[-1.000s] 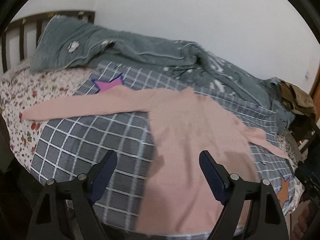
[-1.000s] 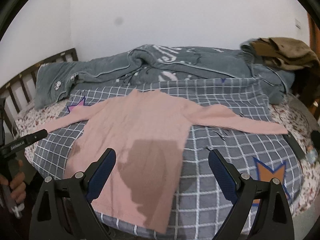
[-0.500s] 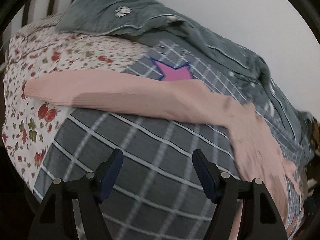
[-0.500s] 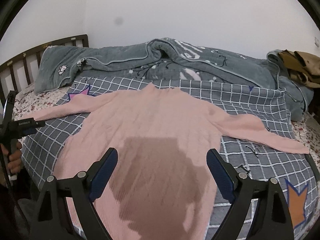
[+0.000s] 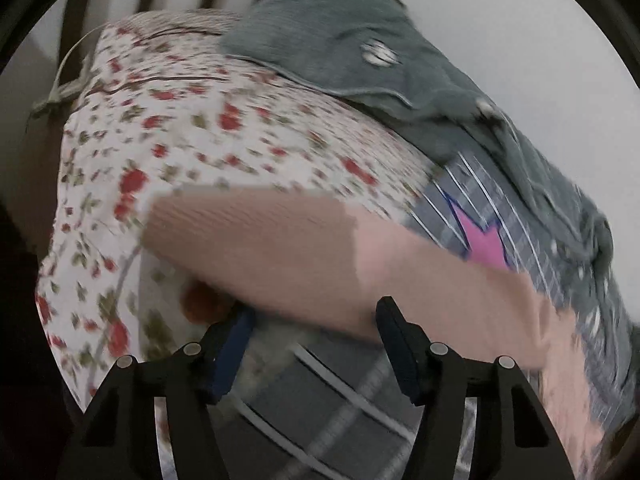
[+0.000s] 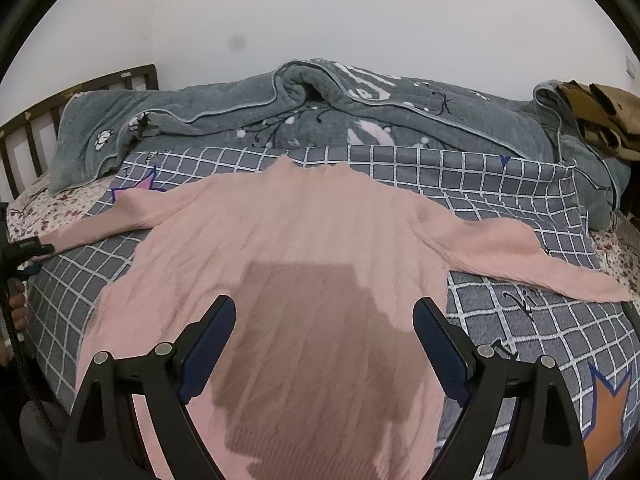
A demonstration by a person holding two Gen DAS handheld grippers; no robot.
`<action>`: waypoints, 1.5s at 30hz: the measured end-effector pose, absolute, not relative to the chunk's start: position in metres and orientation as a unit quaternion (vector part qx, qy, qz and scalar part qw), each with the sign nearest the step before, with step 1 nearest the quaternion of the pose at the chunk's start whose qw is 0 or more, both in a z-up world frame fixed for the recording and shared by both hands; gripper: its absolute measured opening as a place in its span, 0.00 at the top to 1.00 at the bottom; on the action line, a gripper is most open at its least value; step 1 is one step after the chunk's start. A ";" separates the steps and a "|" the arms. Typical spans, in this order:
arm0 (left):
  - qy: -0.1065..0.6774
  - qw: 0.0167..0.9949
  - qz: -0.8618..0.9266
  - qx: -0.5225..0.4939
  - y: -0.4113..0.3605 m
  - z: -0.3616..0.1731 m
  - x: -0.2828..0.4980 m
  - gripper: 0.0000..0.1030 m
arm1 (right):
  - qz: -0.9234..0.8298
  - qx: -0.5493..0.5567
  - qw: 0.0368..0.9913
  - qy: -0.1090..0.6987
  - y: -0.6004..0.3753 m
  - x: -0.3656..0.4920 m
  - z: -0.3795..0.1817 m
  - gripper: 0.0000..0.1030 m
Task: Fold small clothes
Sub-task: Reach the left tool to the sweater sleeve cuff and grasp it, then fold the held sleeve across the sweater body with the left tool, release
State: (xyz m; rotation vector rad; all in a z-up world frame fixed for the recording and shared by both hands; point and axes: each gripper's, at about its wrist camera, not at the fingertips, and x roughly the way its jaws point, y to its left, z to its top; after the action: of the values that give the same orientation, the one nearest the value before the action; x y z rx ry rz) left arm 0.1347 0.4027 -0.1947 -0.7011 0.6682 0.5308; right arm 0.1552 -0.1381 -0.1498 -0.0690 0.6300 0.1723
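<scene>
The left tool has swung away from the sweater's body and dropped to the cuff end of the sleeve that lies out toward the headboard. A second ago it looked across the whole garment; now the sleeve fills its view, blurred by the motion. Its jaws are closing, at about a middling gap, with the sleeve's near edge at their tips. Whether the pads already touch the knit cannot be told through the blur; it looks not yet pinched.

The sweater lies flat on the checked blanket on the bed, collar toward the grey quilt, both sleeves spread out to the sides. It has not shifted.

The right tool has eased lower and closer over the sweater's body, on the side away from the quilt. Its jaws stand wide with nothing between them, and its shadow falls on the knit.

This reads as the opening of the first fold: sleeve grasped at the cuff, then carried across the body. Nothing is folded yet.
</scene>
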 end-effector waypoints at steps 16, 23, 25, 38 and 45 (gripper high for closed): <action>0.290 0.887 0.274 -0.232 0.369 -0.123 0.173 0.93 | 0.112 0.014 0.953 0.281 -0.168 0.201 -0.137 0.14; 0.271 0.930 0.194 -0.155 0.263 -0.080 0.220 0.93 | 0.107 0.027 0.956 0.271 -0.215 0.211 -0.139 0.14; 0.273 0.939 0.164 -0.129 0.220 -0.070 0.237 0.93 | 0.112 0.033 0.953 0.279 -0.233 0.212 -0.144 0.14; 0.314 0.949 -0.019 0.001 -0.056 -0.090 0.321 0.93 | 0.081 0.137 0.943 0.293 -0.336 0.214 -0.190 0.19; 0.385 0.920 -0.068 0.024 -0.131 -0.152 0.325 0.87 | 0.095 0.116 0.945 0.292 -0.328 0.214 -0.190 0.21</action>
State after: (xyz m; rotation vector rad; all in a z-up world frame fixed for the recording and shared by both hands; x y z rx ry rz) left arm 0.3255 -0.1314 -0.1516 0.0501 0.7910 -0.1389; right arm 0.2140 -0.3279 -0.1899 0.2355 0.5941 0.1941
